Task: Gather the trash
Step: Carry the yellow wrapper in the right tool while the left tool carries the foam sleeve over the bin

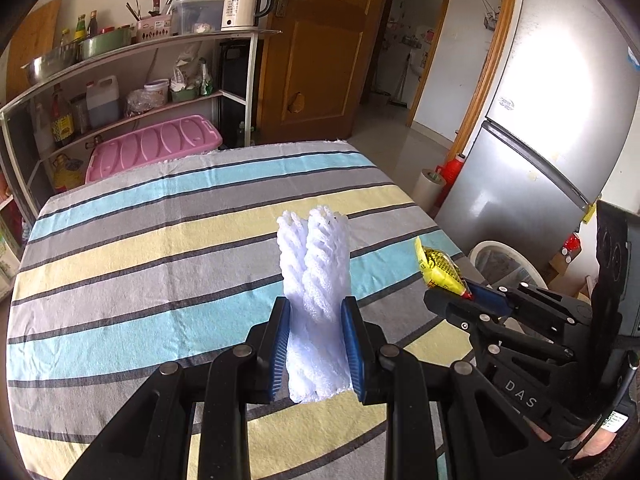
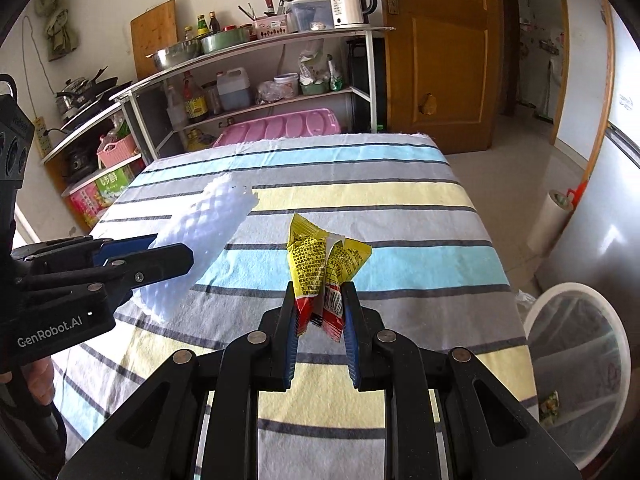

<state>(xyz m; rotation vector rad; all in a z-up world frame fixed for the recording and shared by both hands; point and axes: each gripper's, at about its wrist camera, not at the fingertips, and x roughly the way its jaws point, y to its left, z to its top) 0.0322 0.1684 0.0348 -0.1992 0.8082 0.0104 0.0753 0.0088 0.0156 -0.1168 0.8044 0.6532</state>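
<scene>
My left gripper (image 1: 316, 312) is shut on a white foam net sleeve (image 1: 316, 272), which stands up between the blue pads above the striped tablecloth (image 1: 140, 248). In the right wrist view the same foam sleeve (image 2: 204, 236) juts out from the left gripper (image 2: 172, 258) at the left. My right gripper (image 2: 320, 296) is shut on a crumpled yellow and red snack wrapper (image 2: 320, 264), lifted off the cloth. That wrapper (image 1: 436, 268) and the right gripper (image 1: 468, 294) also show at the right of the left wrist view.
A white bin with a clear liner (image 2: 580, 360) stands on the floor right of the table; its rim (image 1: 500, 252) shows beside the silver fridge (image 1: 540, 140). Shelves with bottles and a kettle (image 1: 244, 4), a pink tub (image 1: 156, 144) and a wooden door (image 1: 320, 48) lie beyond the table.
</scene>
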